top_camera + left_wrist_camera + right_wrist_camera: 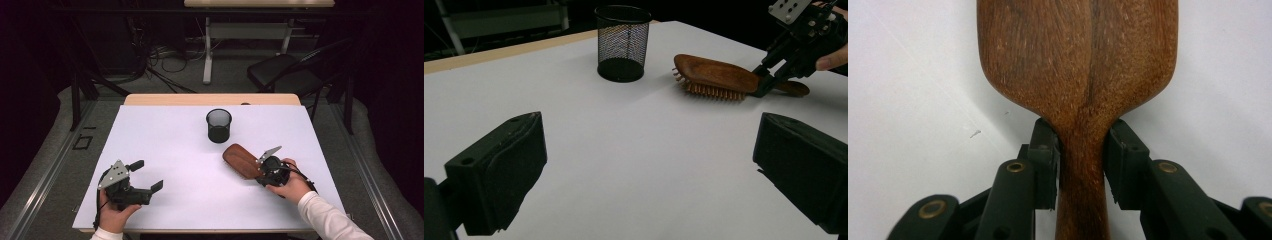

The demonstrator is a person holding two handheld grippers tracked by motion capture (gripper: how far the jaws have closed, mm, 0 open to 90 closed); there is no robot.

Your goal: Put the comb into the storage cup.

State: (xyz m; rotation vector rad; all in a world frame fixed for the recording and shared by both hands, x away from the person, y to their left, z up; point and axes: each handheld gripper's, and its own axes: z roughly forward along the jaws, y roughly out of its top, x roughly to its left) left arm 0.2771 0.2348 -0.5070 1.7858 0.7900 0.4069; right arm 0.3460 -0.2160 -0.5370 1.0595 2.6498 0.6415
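I am seeing the wooden hairbrush (1078, 75) running off the top edge of the right gripper view, its bristles lying hidden beneath it. In the high view, the right gripper (261, 170) is covering the brush's handle from me.

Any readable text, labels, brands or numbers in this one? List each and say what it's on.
None readable. The wooden hairbrush shows bare grain, with no brand mark on its back or handle. The black mesh cup, the white table and both grippers, left gripper and right gripper, carry no lettering, label or number.
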